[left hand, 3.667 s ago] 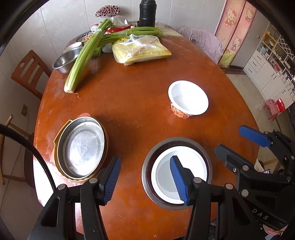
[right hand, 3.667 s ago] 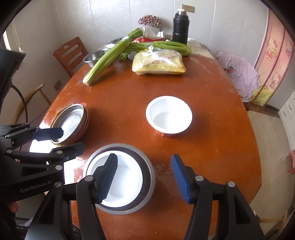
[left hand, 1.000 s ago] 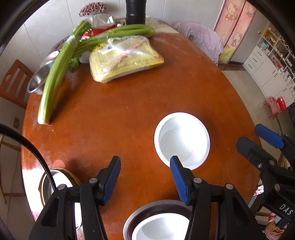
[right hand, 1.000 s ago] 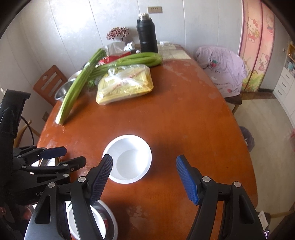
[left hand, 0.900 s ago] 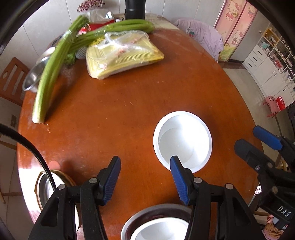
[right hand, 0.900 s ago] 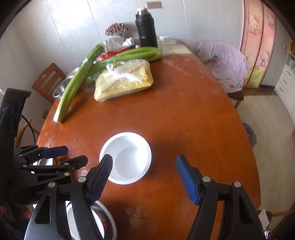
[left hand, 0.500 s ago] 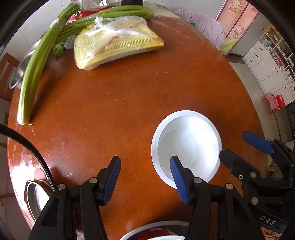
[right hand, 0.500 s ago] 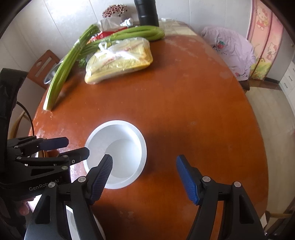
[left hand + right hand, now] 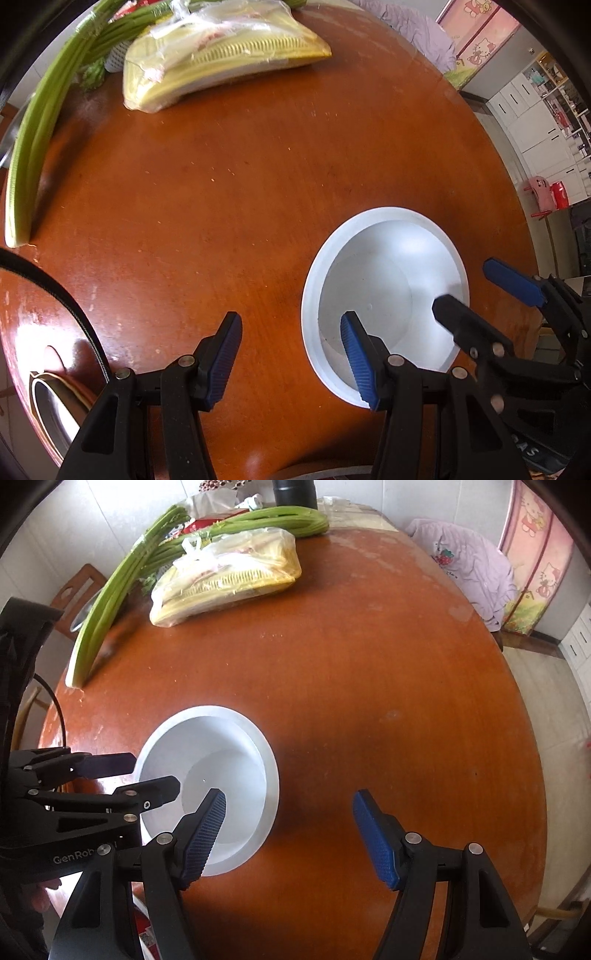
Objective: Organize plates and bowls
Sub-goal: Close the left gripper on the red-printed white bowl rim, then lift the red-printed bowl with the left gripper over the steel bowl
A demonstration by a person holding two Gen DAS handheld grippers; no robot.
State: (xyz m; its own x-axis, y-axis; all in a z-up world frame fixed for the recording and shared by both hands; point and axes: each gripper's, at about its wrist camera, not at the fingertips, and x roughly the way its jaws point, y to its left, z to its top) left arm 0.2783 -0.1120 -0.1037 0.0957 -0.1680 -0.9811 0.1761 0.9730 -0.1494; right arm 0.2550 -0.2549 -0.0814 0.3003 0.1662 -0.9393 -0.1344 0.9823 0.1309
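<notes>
A white bowl [image 9: 384, 280] stands upright on the round brown table [image 9: 240, 177]. My left gripper [image 9: 291, 354] straddles its left rim, one blue pad over the inside and the other outside above the wood; its jaws are apart and not pressing. My right gripper [image 9: 290, 836] straddles the opposite rim of the same bowl [image 9: 229, 746]. Its jaws are closing, the rim between them but untouched. Each view shows the other gripper across the bowl: the right gripper [image 9: 469, 288] and the left gripper [image 9: 136, 775].
Celery stalks [image 9: 110, 590], a bagged yellow pack [image 9: 229, 579] and a black flask [image 9: 295, 491] lie at the table's far end. Stacked metal dishes [image 9: 51, 406] sit near left. A chair with purple cloth [image 9: 469, 565] stands far right, a wooden chair [image 9: 77, 590] far left.
Both grippers have sunk and tipped down toward the white bowl, which now fills more of each view. The right jaws have narrowed a little; the left jaws kept their width.
</notes>
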